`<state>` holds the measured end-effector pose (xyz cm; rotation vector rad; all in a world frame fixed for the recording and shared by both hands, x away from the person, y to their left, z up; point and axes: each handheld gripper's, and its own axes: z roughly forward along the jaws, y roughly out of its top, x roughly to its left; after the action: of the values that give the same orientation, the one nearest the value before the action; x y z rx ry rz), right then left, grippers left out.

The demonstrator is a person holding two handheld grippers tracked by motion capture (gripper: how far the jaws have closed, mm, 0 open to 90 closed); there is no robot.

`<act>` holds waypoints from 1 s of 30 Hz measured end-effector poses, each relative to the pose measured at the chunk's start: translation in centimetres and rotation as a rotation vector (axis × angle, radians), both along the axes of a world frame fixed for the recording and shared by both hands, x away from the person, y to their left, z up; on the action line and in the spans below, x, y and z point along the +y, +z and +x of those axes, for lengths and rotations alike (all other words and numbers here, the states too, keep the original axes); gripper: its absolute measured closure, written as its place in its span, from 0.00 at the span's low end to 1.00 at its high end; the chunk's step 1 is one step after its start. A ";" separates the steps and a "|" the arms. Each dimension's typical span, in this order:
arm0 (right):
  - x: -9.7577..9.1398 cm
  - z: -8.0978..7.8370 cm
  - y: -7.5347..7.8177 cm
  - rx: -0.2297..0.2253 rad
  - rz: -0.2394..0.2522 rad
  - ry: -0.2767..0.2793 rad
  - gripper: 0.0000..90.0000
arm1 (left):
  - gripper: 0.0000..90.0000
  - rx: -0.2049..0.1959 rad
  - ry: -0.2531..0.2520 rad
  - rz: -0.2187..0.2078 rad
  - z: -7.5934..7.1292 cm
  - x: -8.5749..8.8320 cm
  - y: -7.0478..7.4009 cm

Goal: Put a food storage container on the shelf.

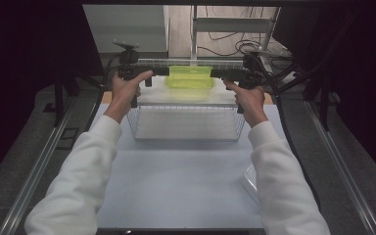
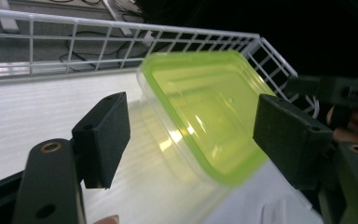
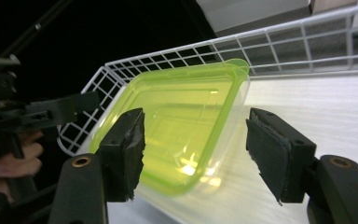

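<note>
A clear plastic container with a yellow-green lid sits tilted in the far part of a white wire basket. My left gripper is at its left end and my right gripper at its right end, both held level and pointing inward. In the left gripper view the container is blurred and lies between and beyond the open jaws of the left gripper, pads off it. In the right gripper view the near corner of the container lies between the spread jaws of the right gripper, untouched.
The basket stands at the far end of a white table. A clear plastic piece lies at the table's right edge beside the right sleeve. Metal rails run along both sides, and cables and a frame lie beyond the basket.
</note>
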<state>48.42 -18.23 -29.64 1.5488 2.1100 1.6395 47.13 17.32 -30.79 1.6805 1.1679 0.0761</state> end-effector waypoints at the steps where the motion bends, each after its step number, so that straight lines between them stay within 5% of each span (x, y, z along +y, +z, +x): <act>1: -0.6 -0.9 0.4 -0.031 -0.043 0.024 0.40 | 0.29 -0.004 -0.001 0.006 -0.5 0.0 0.1; 5: -2.1 -3.1 0.8 -0.085 -0.111 0.063 0.39 | 0.29 -0.035 -0.033 0.091 -3.7 0.7 0.5; 8: -2.8 -4.4 0.7 -0.099 -0.136 0.085 0.37 | 0.29 -0.051 -0.046 0.104 -5.2 1.0 0.5; 13: -4.9 -8.8 -0.2 -0.144 -0.203 0.124 0.34 | 0.29 -0.088 -0.080 0.142 -10.1 1.6 -0.6; 16: -6.0 -10.8 -1.1 -0.142 -0.234 0.145 0.33 | 0.29 -0.093 -0.095 0.146 -11.5 1.6 -1.5; 19: -6.8 -12.3 -2.5 -0.124 -0.264 0.161 0.33 | 0.30 -0.066 -0.110 0.145 -13.6 1.8 -3.6; 30: -7.7 -16.0 -6.8 -0.078 -0.293 0.188 0.32 | 0.31 0.027 -0.106 0.134 -16.9 2.4 -10.0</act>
<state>32.46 -25.89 -36.46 1.2140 2.3848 1.3331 30.25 19.70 -40.77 1.8640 1.1115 0.0668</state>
